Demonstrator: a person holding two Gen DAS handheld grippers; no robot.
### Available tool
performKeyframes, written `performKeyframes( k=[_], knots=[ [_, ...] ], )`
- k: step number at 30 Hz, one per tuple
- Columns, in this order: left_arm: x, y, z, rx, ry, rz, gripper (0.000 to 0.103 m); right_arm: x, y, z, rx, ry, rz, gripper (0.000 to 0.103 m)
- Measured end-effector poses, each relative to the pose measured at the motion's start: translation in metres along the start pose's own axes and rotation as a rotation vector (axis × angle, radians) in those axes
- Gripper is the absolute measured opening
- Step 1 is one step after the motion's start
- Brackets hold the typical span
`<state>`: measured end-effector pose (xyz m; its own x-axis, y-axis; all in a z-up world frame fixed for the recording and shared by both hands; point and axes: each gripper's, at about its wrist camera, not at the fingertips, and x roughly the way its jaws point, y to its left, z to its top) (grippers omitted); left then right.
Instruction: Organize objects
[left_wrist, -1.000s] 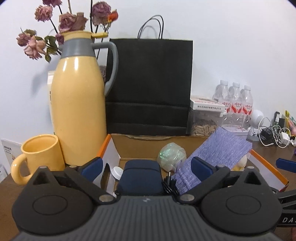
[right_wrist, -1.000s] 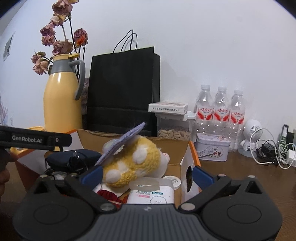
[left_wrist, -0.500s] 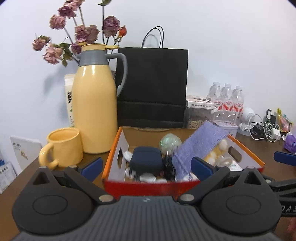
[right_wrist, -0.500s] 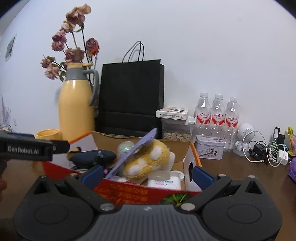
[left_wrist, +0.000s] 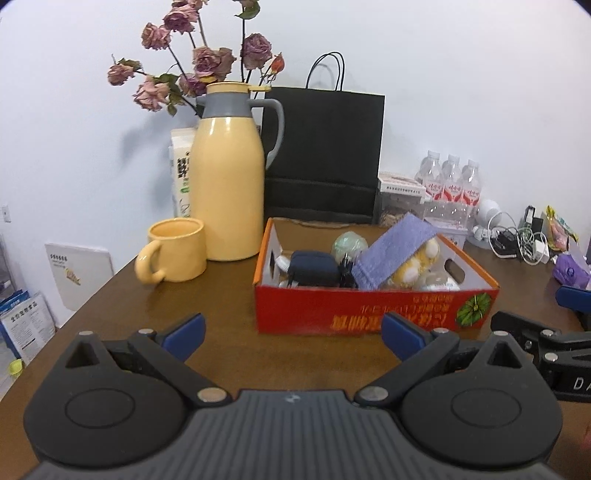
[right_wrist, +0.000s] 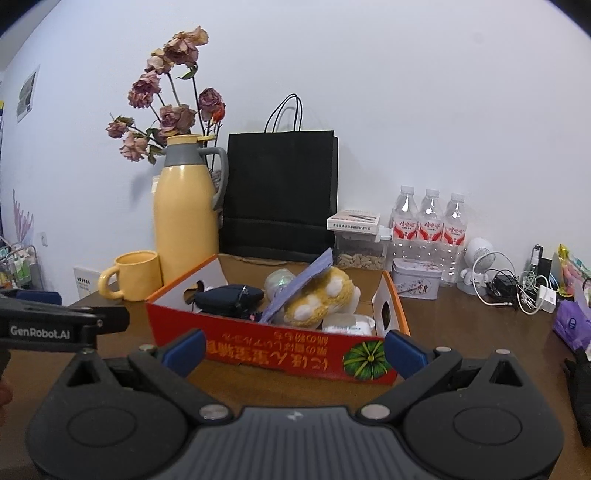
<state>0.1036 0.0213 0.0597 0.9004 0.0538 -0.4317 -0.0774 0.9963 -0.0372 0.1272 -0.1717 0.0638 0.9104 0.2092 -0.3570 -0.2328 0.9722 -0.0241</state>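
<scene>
Grippers (left_wrist: 291, 334) (right_wrist: 293, 349) wide open, empty; wet-wipes pack (right_wrist: 347, 325) clear only from right wrist.

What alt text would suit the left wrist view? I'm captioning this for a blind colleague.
An open left hand-held gripper holds nothing and faces a red cardboard box on a brown wooden table, packed with a navy pouch, a purple cloth and a yellow plush toy. A yellow mug and yellow thermos jug stand to its left.
</scene>
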Motion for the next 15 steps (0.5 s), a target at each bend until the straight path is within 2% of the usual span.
performKeyframes(
  k=[15],
  knots=[
    [-0.048, 0.007, -0.035, -0.002, 0.056, 0.018, 0.103, -0.043, 0.008, -0.022, 0.016, 0.062, -0.026, 0.103]
  ],
)
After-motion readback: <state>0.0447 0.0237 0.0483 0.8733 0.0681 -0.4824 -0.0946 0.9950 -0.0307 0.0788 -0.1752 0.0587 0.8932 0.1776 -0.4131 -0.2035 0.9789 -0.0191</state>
